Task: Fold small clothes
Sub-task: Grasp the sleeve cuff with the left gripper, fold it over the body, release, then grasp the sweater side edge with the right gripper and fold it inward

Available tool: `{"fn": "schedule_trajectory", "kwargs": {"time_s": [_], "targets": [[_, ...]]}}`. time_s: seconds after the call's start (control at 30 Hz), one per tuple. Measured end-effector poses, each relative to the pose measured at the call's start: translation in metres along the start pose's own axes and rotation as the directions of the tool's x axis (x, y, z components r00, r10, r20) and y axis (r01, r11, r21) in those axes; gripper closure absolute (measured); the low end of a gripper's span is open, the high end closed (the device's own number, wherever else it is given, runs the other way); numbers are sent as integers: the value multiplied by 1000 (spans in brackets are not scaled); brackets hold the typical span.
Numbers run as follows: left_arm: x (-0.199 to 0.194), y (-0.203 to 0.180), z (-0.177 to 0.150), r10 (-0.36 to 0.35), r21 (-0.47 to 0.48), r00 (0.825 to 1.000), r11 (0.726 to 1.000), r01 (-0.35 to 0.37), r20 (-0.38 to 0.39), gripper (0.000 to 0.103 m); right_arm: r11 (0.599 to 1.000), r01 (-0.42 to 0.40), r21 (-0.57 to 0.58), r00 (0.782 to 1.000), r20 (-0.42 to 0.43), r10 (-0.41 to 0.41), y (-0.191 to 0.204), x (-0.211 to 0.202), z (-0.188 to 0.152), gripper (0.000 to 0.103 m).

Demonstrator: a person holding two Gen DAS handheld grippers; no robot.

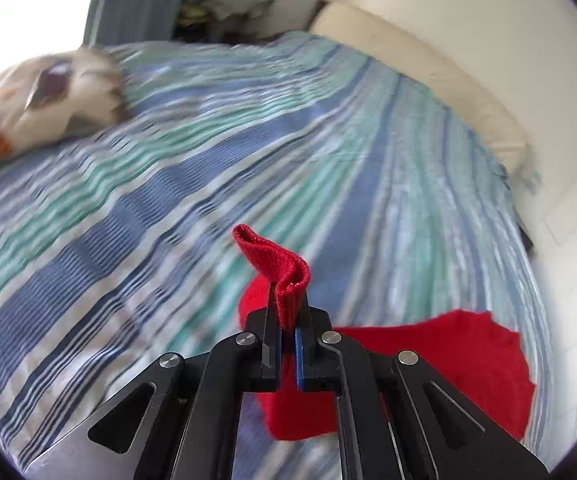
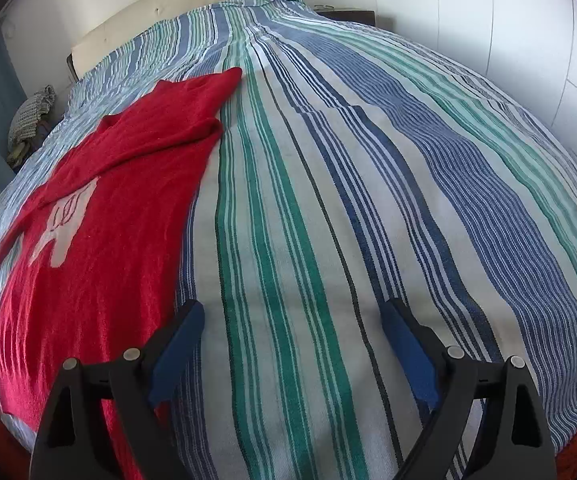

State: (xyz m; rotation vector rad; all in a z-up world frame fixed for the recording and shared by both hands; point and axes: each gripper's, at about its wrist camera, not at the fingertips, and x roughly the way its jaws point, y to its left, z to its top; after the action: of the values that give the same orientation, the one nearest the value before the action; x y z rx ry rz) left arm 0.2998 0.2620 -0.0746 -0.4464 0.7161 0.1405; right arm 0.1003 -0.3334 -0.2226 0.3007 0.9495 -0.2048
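My left claw [image 1: 288, 312] pinches the ribbed cuff of a red knit sweater [image 2: 100, 208] with a white motif, sprawled on the striped bedspread [image 2: 328, 200]; right claw [image 2: 292, 344] gapes empty.

One red sweater [image 2: 100, 240], one striped bedspread [image 2: 328, 200], one patterned pillow [image 1: 48, 96], two claws.

daylight, bright | glare upper left, perhaps a window | left view motion-blurred | fisheye edges curved, dark
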Motion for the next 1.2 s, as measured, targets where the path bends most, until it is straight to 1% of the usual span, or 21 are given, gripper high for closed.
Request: {"fn": "schedule_trajectory", "kwargs": {"time_s": [0.07, 0.1, 0.2, 0.27, 0.33, 0.37, 0.4, 0.47, 0.53, 0.6, 0.63, 0.67, 0.73, 0.8, 0.83, 0.9, 0.97, 1.03, 1.1, 1.13, 1.2], "targets": [[-12, -68, 11, -96, 121, 995, 988, 92, 24, 100, 1000, -12, 13, 1000, -2, 12, -2, 0, 1, 13], [-19, -110, 11, -152, 192, 988, 971, 144, 29, 100, 1000, -18, 19, 1000, -1, 18, -4, 0, 1, 13], [-31, -214, -10, -286, 346, 958, 898, 271, -7, 100, 999, -27, 29, 1000, 0, 27, -5, -1, 1, 13], [-24, -272, -38, -319, 420, 946, 853, 310, -52, 96, 999, -30, 32, 1000, 0, 30, -6, -2, 1, 13], [-2, -320, -83, -293, 466, 948, 827, 316, -124, 68, 999, -34, 32, 999, 0, 34, -6, -2, 1, 13], [11, -336, -106, -261, 483, 950, 818, 312, -172, 26, 999, -35, 33, 999, -2, 35, -6, -1, 2, 13], [24, -346, -137, -214, 503, 951, 811, 300, -222, 13, 999, -36, 34, 999, -3, 36, -6, -2, 2, 13], [34, -348, -190, -169, 540, 935, 778, 321, -312, 22, 998, -44, 41, 999, -4, 44, -8, -3, 2, 13], [27, -329, -241, -136, 592, 905, 715, 371, -403, 24, 997, -57, 49, 998, -3, 57, -10, -4, 1, 13], [5, -300, -271, -112, 643, 904, 668, 376, -412, 24, 996, -70, 58, 998, -2, 70, -12, -4, 1, 13], [-6, -282, -277, -104, 655, 905, 657, 374, -413, 24, 995, -74, 63, 997, -4, 74, -13, -4, 2, 13], [-15, -260, -278, -97, 656, 906, 658, 369, -412, 24, 995, -76, 67, 997, -5, 76, -13, -5, 2, 13], [-28, -210, -264, -69, 642, 919, 696, 323, -388, 22, 993, -75, 86, 997, -2, 76, -14, -13, 8, 15], [-35, -163, -241, -22, 611, 947, 759, 225, -321, 19, 996, -65, 55, 998, 18, 64, -7, -30, 23, 21], [-38, -134, -225, -3, 571, 961, 804, 167, -276, 17, 996, -86, 12, 995, 42, 86, 2, -41, 33, 21], [-42, -87, -207, 19, 471, 979, 879, 81, -204, 14, 980, -190, -63, 980, 44, 193, 33, -56, 65, 21], [-38, -37, -192, 46, 320, 984, 947, 13, -174, 14, 933, -357, -52, 934, -12, 357, 65, -54, 100, 23], [-38, -7, -189, 63, 224, 988, 974, -30, -143, 15, 850, -527, 14, 846, -88, 526, 104, -33, 142, 24], [-39, 16, -188, 83, 148, 987, 987, -63, -137, 15, 803, -590, 82, 792, -137, 595, 137, 1, 174, 37], [-41, 22, -186, 69, 118, 988, 992, -53, -140, 15, 806, -581, 110, 789, -170, 591, 150, 24, 187, 39], [-44, 25, -183, 43, 108, 991, 994, -29, -125, 15, 839, -522, 157, 809, -222, 544, 164, 66, 201, 45]]}}
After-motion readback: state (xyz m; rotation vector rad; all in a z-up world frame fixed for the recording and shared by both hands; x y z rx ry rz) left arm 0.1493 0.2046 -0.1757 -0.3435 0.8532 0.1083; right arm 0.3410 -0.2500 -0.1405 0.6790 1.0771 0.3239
